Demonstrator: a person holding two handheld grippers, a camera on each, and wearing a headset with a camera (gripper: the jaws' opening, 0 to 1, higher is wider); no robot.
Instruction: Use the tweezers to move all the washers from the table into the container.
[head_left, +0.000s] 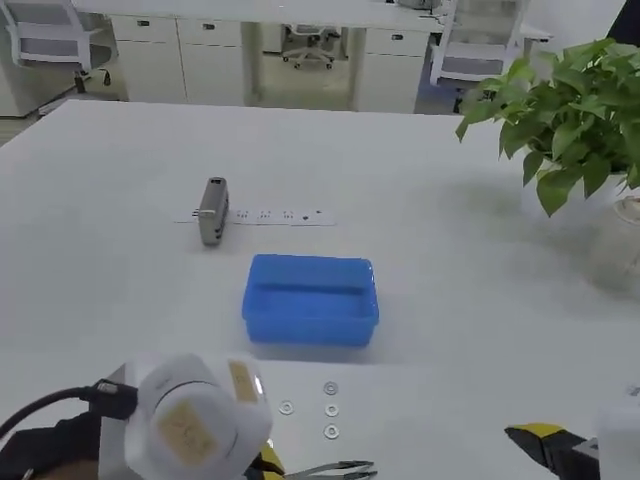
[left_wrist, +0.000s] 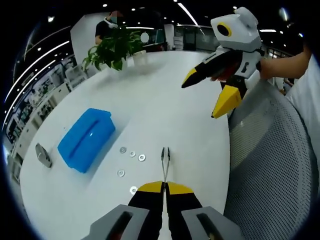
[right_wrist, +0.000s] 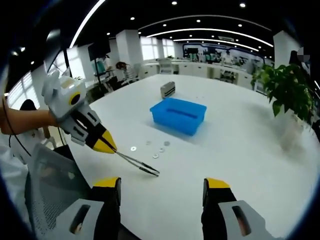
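The blue container (head_left: 312, 268) (left_wrist: 86, 139) (right_wrist: 179, 115) sits mid-table. Several small silver washers (head_left: 331, 409) (left_wrist: 132, 154) (right_wrist: 161, 149) lie on the white table just in front of it. My left gripper (head_left: 268, 463) (left_wrist: 164, 187) (right_wrist: 106, 145) is shut on the tweezers (head_left: 335, 468) (left_wrist: 165, 161) (right_wrist: 138, 163), whose tips hover beside the washers, holding nothing that I can see. My right gripper (head_left: 530, 437) (right_wrist: 162, 187) (left_wrist: 202, 90) is open, off to the right and apart from the washers.
A power strip (head_left: 265, 216) and a grey metal object (head_left: 212, 210) lie beyond the container. A potted plant (head_left: 575, 110) stands at the far right. A mesh chair (left_wrist: 270, 165) is at the near table edge.
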